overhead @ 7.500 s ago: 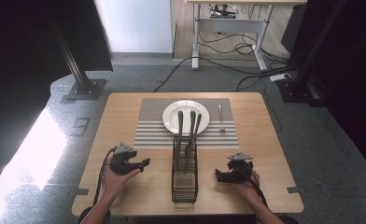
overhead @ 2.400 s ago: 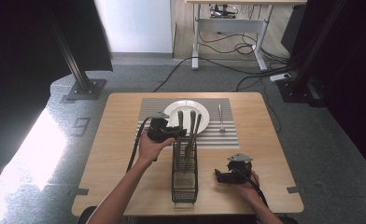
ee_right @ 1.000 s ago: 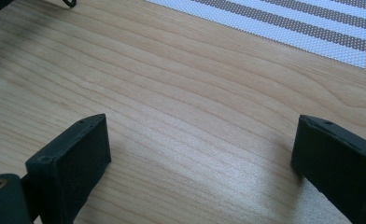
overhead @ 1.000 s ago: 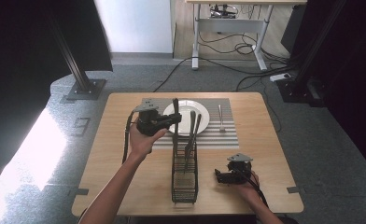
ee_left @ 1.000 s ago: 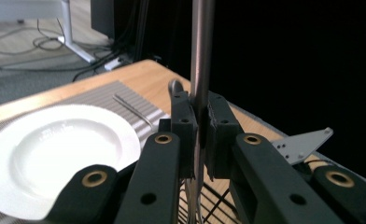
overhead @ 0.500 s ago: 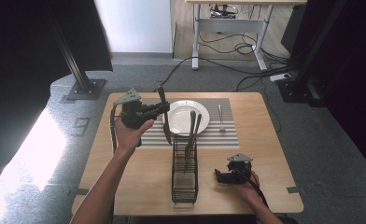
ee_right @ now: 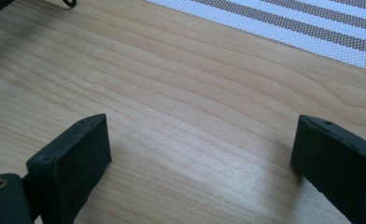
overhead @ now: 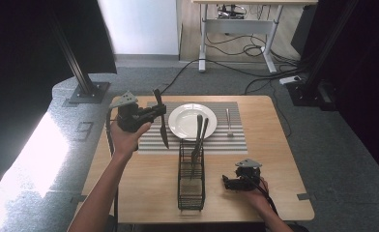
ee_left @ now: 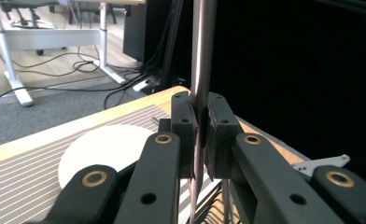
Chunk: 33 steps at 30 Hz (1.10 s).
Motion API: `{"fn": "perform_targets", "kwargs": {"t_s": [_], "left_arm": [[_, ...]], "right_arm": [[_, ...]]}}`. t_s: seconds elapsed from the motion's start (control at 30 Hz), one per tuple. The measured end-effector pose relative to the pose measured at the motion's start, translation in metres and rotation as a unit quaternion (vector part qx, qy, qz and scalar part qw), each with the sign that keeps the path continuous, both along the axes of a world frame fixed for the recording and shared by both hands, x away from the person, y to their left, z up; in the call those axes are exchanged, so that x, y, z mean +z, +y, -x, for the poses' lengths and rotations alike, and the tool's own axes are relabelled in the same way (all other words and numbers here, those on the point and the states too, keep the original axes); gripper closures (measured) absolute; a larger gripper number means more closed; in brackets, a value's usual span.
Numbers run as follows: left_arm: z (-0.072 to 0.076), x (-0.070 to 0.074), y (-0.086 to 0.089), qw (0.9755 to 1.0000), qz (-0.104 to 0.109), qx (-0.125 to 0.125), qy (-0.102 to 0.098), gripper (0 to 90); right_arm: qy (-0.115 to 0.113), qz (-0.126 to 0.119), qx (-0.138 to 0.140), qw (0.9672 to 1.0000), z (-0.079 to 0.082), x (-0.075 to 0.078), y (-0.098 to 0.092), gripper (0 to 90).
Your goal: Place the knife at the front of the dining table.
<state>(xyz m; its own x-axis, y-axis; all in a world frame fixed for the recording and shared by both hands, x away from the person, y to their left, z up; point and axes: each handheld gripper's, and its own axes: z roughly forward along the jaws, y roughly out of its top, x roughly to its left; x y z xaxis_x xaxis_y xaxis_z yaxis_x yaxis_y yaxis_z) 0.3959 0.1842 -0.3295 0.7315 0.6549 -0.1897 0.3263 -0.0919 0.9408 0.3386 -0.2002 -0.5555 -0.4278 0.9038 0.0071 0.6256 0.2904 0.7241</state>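
High view shows the left tool (overhead: 154, 112) raised above the far-left part of the striped placemat (overhead: 236, 140), its jaws clamped on a table knife (overhead: 161, 121) that hangs roughly upright, handle up and blade tip down, just left of the white plate (overhead: 180, 121). Left gripper view has the knife's (ee_left: 200, 70) metal shaft pinched between the two pads. Near the middle of the tabletop (overhead: 284, 159) stands a black wire caddy (overhead: 191, 181) with two more utensils leaning in it, and a fork (overhead: 229, 121) lies right of the plate. At the near right, the right tool (overhead: 227, 182) rests low on the wood, jaws spread wide with nothing between them.
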Motion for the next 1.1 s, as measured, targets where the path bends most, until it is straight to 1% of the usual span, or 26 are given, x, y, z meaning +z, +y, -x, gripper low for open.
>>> {"fn": "perform_targets", "kwargs": {"t_s": [0.03, 0.1, 0.2, 0.43, 0.57, 0.8, 0.9, 1.0, 1.1], "left_arm": [[0.0, -0.003, 0.001, 1.0, -0.005, 0.003, 0.0, 83.7], [0.0, -0.004, 0.002, 1.0, -0.008, 0.004, 0.001, 83.7], [-0.002, -0.009, 0.004, 0.9999, -0.008, 0.009, 0.007, 83.6], [-0.013, -0.022, 0.012, 0.9989, -0.017, 0.029, 0.032, 83.5], [-0.015, -0.026, 0.013, 0.9986, -0.021, 0.033, 0.036, 83.5], [-0.02, -0.036, 0.015, 0.9976, -0.029, 0.042, 0.048, 83.5], [-0.023, -0.04, 0.015, 0.997, -0.037, 0.044, 0.052, 83.5], [-0.025, -0.044, 0.015, 0.9967, -0.038, 0.045, 0.056, 83.5], [-0.027, -0.047, 0.014, 0.9962, -0.044, 0.047, 0.059, 83.5]], "right_arm": [[0.0, -0.001, -0.001, 1.0, 0.0, 0.0, 0.0, 4.9], [-0.001, 0.0, 0.0, 1.0, 0.0, 0.0, 0.0, 5.0], [-0.001, 0.0, 0.0, 1.0, 0.0, 0.0, 0.0, 5.0], [-0.001, 0.0, 0.0, 1.0, 0.0, 0.0, 0.0, 5.0], [-0.001, 0.0, 0.0, 1.0, 0.0, 0.0, 0.0, 4.9], [-0.001, -0.001, -0.001, 1.0, 0.0, 0.0, 0.0, 5.0], [-0.001, -0.001, 0.0, 1.0, 0.0, 0.0, 0.0, 5.0], [-0.001, -0.001, 0.0, 1.0, 0.0, 0.0, 0.0, 5.0], [-0.001, -0.001, 0.0, 1.0, 0.0, 0.0, 0.0, 5.0]]}}
